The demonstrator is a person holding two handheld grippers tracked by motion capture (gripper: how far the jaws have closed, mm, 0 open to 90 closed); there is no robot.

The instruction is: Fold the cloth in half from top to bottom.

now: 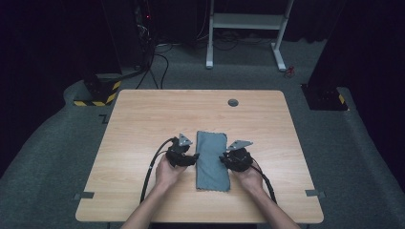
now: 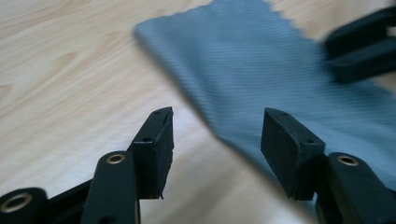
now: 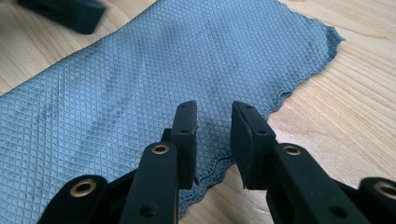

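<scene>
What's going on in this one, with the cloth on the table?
A person holds a gripper in each hand at a wooden table, working on a grey-blue cloth that lies flat between them. The left gripper sits at the cloth's left edge with its jaws wide open and nothing between them. The right gripper is at the opposite, scalloped edge, jaws open but narrower, poised over the hem without clamping it. The cloth has not been lifted yet.

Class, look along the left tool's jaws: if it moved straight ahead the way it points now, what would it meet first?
Most likely the long edge of the grey cloth, lying flat on the wooden table just ahead of the open left tool; depth is hard to judge.
</scene>
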